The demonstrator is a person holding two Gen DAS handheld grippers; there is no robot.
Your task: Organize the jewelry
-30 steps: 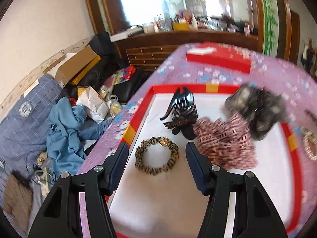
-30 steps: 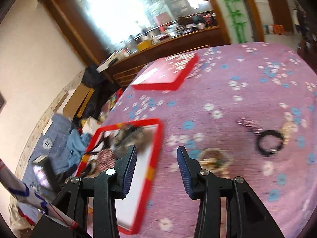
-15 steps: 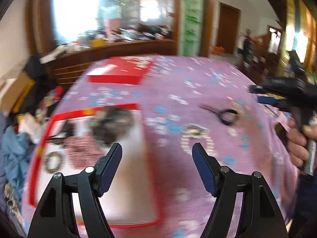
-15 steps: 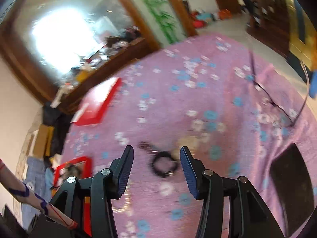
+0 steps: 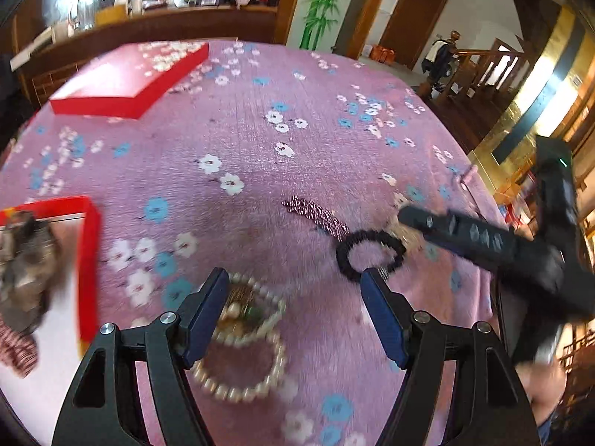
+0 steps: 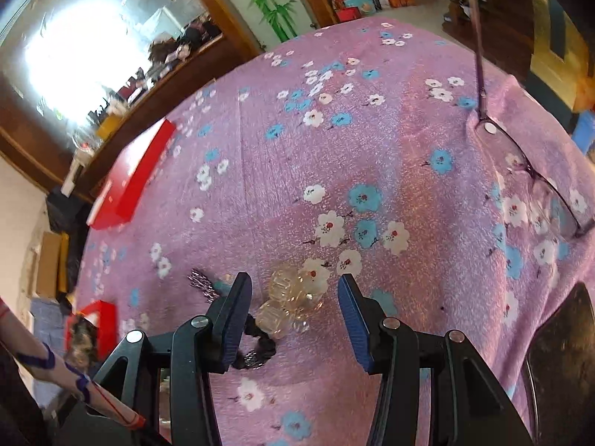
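My left gripper (image 5: 293, 297) is open above the flowered purple cloth (image 5: 260, 148). A pearl bracelet (image 5: 245, 338) lies at its left finger, partly hidden by it. A black hair tie (image 5: 370, 256) sits by the right finger, with a glittery hair clip (image 5: 316, 215) beyond it. My right gripper (image 6: 293, 297) is open over a clear bead bracelet (image 6: 288, 291), which lies between the fingers without touching the pads. The hair tie (image 6: 256, 349) and clip (image 6: 202, 282) show at its left finger. The right gripper (image 5: 483, 245) reaches in from the right of the left wrist view.
A red-rimmed white tray (image 5: 89, 260) at the left holds a fluffy scrunchie (image 5: 26, 267) and a striped one (image 5: 15, 345). A red box lid (image 5: 122, 78) lies at the far left. Glasses (image 6: 535, 174) and a flat black object (image 6: 557, 364) lie to the right.
The left gripper swung right, from over the tray to the pearl bracelet, and its jaws widened. The right gripper swept across the cloth and came down over the clear bead bracelet.
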